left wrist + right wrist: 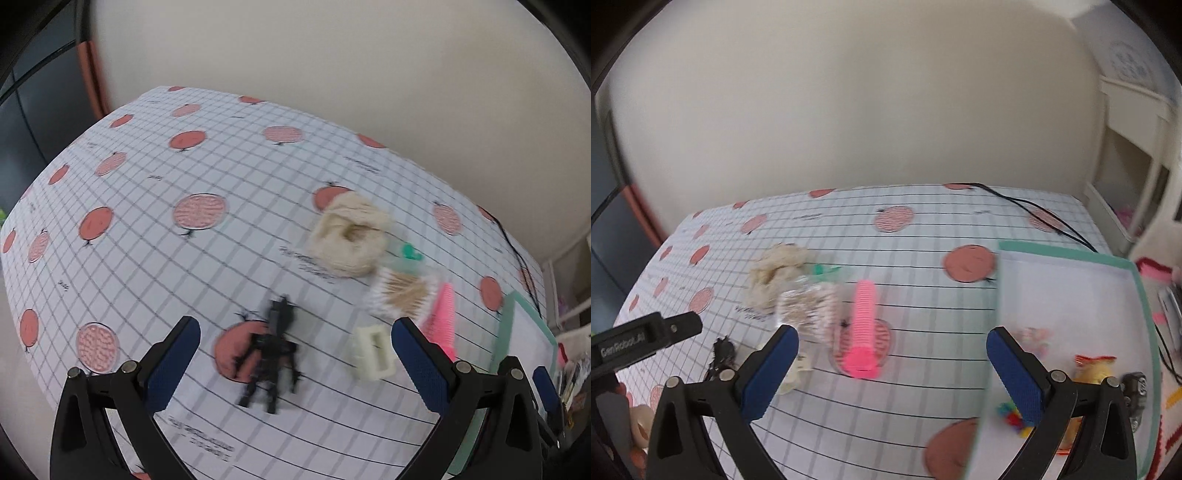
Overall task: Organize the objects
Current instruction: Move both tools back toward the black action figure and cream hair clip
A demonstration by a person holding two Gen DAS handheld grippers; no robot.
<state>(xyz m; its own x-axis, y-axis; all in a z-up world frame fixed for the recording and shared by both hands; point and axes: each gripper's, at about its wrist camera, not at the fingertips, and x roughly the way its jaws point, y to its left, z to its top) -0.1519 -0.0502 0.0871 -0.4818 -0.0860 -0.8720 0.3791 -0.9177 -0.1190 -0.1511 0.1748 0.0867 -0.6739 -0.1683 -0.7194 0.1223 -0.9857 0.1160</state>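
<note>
My right hand-held gripper (890, 354), jaws wide open and empty, faces the pink comb (863, 325) at twelve o'clock, its long axis pointing away.

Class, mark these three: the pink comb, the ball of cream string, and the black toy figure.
pink comb (863, 325), right wrist view, middle of its toothed length
ball of cream string (349, 236), left wrist view, its wound top
black toy figure (269, 354), left wrist view, its torso

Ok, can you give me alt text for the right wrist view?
The open right claw hovers, holding nothing, over a grid-patterned tablecloth, with a pink comb lying between its fingers. A green-rimmed tray holding small items sits to the right; cream twine and a clear packet lie to the left.
</note>
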